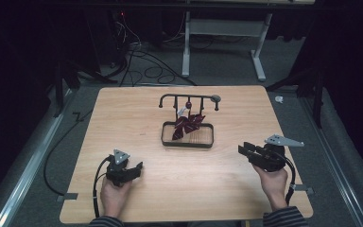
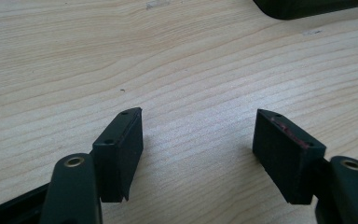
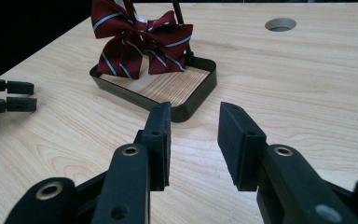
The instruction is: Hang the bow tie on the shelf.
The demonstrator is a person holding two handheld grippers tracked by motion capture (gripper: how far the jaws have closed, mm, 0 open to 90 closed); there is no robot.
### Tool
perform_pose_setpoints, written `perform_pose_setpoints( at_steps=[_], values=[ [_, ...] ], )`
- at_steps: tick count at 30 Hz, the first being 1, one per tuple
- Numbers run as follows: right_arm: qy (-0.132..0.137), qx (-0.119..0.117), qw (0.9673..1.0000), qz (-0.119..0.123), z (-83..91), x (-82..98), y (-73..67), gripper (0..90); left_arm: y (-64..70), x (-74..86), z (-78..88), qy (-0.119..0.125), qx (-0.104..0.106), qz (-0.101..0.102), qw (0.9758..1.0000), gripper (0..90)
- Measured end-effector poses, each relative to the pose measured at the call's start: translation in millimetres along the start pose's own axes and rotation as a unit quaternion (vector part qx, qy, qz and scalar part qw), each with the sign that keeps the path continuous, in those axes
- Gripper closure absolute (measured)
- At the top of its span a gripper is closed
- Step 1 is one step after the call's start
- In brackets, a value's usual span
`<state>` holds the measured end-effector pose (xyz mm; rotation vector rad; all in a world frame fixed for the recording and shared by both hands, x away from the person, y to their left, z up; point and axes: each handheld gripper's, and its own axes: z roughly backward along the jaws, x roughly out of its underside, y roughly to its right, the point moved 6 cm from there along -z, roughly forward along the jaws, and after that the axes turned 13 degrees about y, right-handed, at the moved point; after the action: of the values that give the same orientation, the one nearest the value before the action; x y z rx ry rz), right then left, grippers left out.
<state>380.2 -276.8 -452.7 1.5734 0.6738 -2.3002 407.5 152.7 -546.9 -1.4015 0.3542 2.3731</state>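
A dark red bow tie (image 1: 188,124) (image 3: 140,39) with pale stripes hangs from a black rack (image 1: 189,98), over the rack's black-rimmed wooden tray (image 1: 187,144) (image 3: 200,93) at the middle of the table. My left gripper (image 1: 136,169) (image 2: 199,113) rests near the table's front left, open, with bare wood between its jaws. My right gripper (image 1: 242,149) (image 3: 195,108) is at the front right and points toward the tray, open with nothing between its fingers. The left gripper (image 3: 9,95) appears again at the left edge of the right gripper view.
A corner of the tray (image 2: 307,7) shows ahead of the left gripper. A round hole (image 3: 280,24) is cut in the tabletop (image 1: 123,118) beyond the tray. Cables (image 1: 142,66) and a desk frame (image 1: 222,28) lie on the floor past the far edge.
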Motion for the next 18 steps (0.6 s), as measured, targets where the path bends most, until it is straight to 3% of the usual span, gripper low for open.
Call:
perform_pose_setpoints(
  at_steps=[18],
  values=[
    [-0.012, 0.003, 0.9999, -0.002, -8.1, 15.0, -1.3, 66.3, 0.0, 0.0, 0.0, 0.000, 0.000, 0.000, 1.0000, 33.8]
  ],
)
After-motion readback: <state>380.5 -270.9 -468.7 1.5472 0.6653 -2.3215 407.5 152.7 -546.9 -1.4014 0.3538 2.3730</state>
